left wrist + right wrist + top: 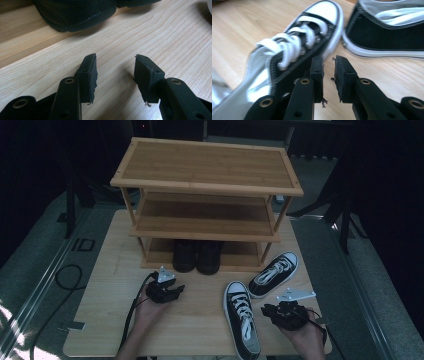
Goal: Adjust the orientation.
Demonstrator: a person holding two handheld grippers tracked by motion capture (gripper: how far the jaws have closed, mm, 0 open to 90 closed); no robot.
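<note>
While the left gripper [167, 292] idles with jaws apart near the rack, the right gripper [328, 75], jaws narrowed around nothing, sits just right of the near sneaker [294, 47], which lies lengthwise toe-forward on the table [200, 320].

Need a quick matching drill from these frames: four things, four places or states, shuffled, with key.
Things:
1. dark shoes
2. near sneaker
3. left gripper
4. top shelf

Places or states:
A. jaws wide apart over bare table
B. bare wood
C. on the rack's bottom shelf
D. on the table beside the right gripper

Pairs: 1-C, 2-D, 3-A, 4-B
</note>
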